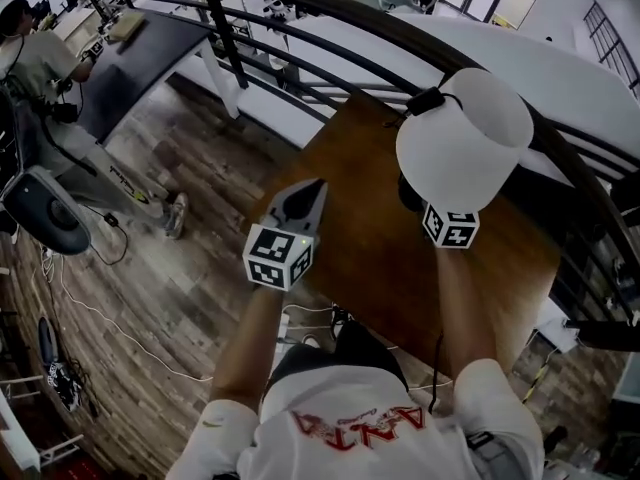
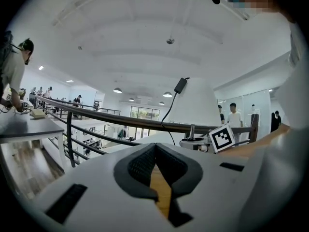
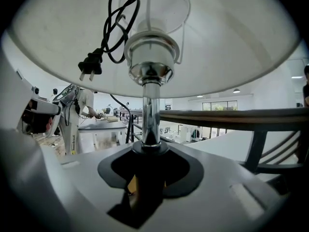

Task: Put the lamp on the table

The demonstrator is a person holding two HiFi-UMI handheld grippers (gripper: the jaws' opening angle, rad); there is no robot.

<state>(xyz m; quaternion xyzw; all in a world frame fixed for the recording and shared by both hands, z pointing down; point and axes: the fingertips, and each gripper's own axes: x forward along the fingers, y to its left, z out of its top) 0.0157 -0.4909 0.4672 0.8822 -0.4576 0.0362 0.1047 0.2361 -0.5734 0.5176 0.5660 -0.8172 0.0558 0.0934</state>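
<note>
Glossy metal lamp stem (image 3: 151, 112) (matt shade (image 1: 470, 133)), smooth wooden table (image 1: 365, 268).

This is an open indoor workspace on a raised gallery, probably a lab or recording studio. A curved metal railing (image 1: 300, 0) crosses 12 o'clock, with what seems a lower level beyond. At 10 o'clock a person (image 1: 35, 63) wearing gear works at a dark bench (image 1: 140, 53). Cables (image 1: 108, 220) trail over plank flooring (image 1: 200, 268) at 9 o'clock. The left gripper view shows round ceiling lights (image 2: 118, 90) and glazed partitions (image 2: 142, 113).
</note>
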